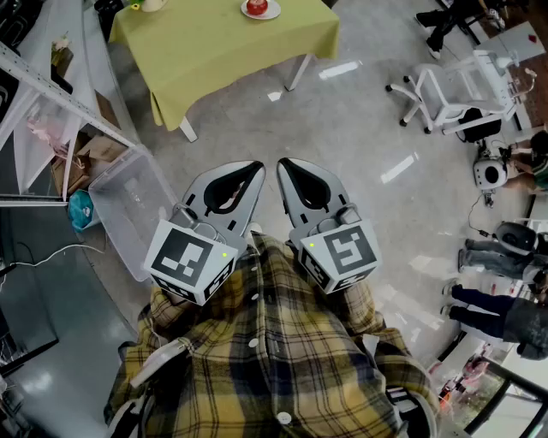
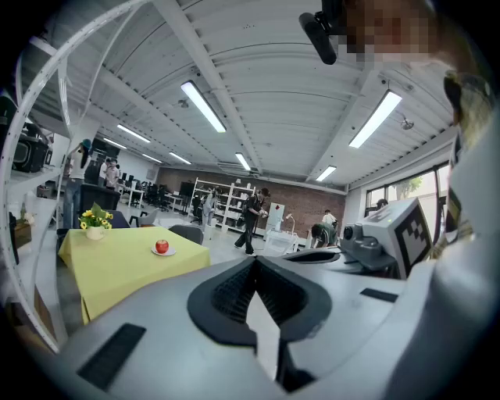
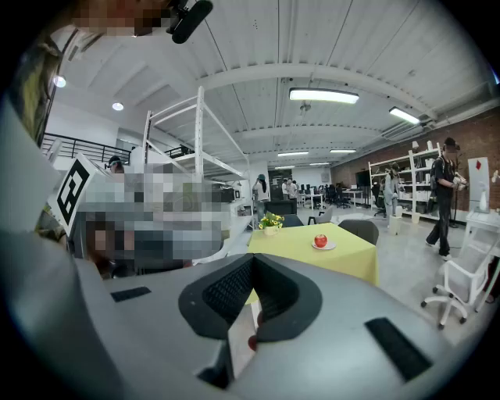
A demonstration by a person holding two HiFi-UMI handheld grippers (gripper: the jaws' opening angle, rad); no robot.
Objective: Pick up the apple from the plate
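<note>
A red apple (image 1: 256, 7) sits on a small white plate (image 1: 269, 13) near the far edge of a table with a yellow-green cloth (image 1: 214, 43). Both gripper views show the apple (image 2: 162, 247) (image 3: 320, 240) small and far ahead. My left gripper (image 1: 259, 165) and right gripper (image 1: 281, 162) are held side by side close to the person's chest, over the floor and well short of the table. Each one's jaws meet at the tips with nothing between them: the left gripper (image 2: 254, 262) and the right gripper (image 3: 251, 262) are both shut and hold nothing.
A flower pot (image 2: 94, 223) stands at the table's far left. A clear plastic bin (image 1: 128, 210) and a white shelf frame (image 1: 51, 94) lie to the left of the path. A white chair (image 1: 454, 90) and seated people (image 1: 505, 257) are at the right.
</note>
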